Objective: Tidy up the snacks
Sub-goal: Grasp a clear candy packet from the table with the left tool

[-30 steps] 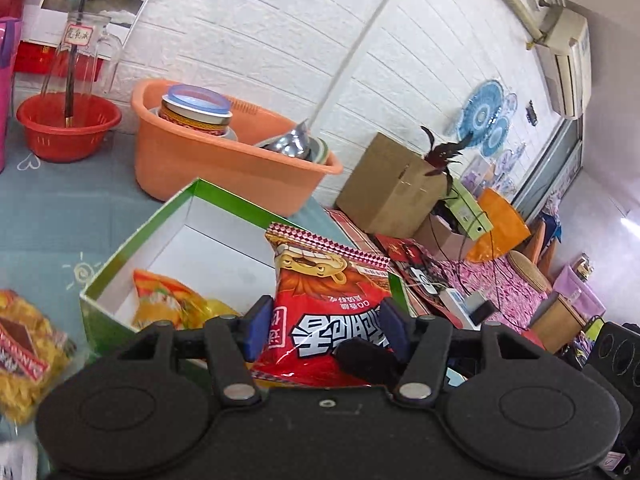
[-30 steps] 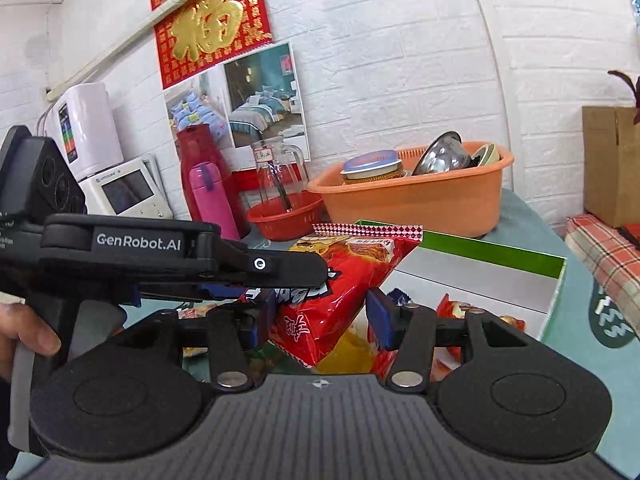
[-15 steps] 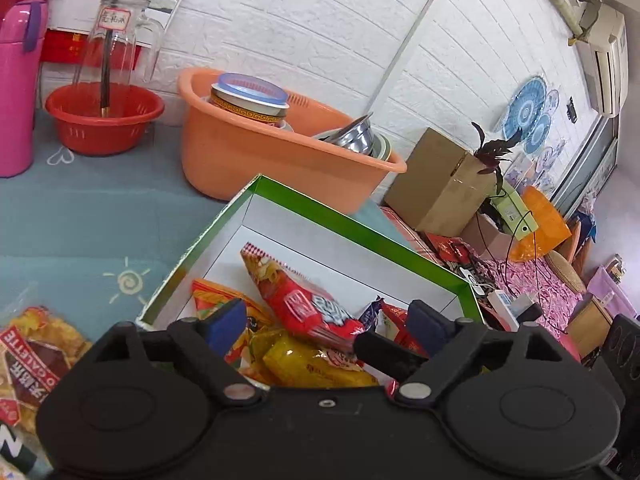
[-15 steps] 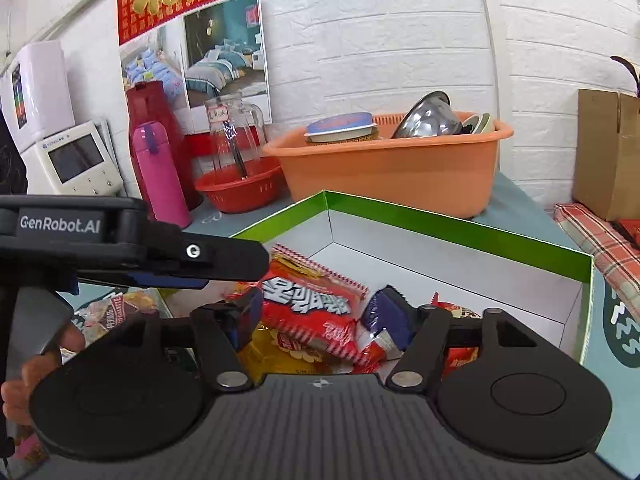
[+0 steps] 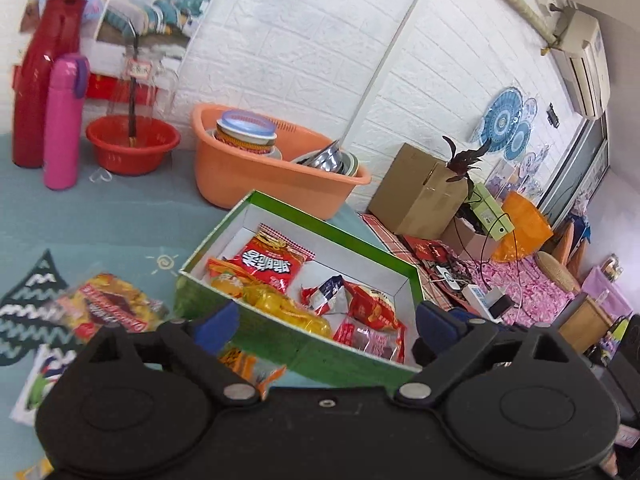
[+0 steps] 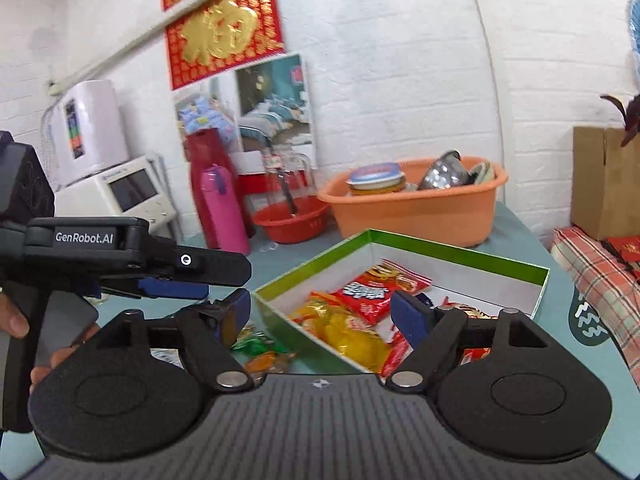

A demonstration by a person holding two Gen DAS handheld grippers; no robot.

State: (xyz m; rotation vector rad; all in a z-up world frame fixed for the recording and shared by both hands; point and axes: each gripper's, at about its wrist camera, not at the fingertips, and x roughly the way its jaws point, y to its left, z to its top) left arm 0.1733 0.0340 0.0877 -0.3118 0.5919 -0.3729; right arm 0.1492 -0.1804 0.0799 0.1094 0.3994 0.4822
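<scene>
snacks: red packet (image 5: 276,265) and yellow packet (image 5: 280,304) lie in green box (image 5: 332,358). both jaws, earlier clamped on red packet, have just been opening, now apart, empty.

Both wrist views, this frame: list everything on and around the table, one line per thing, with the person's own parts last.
Green cardboard box with white inside: one, centre of table, open.
Red snack bag with white lettering: one, lying in the box.
Yellow snack bag: one, in the box, at its near wall.
Small red wrapped snacks: several, in the box, exact count unclear.
Yellow-and-red snack bag: one, on the table, left of the box.
Orange plastic basin: one, behind the box, holding a lidded tin and metal bowls.
Red plastic bowl: one, near the wall.
Pink flask: one, upright, beside the red jug.
Brown cardboard carton: one, right of the table.
Left gripper: open, empty.
Right gripper: open, empty.
</scene>
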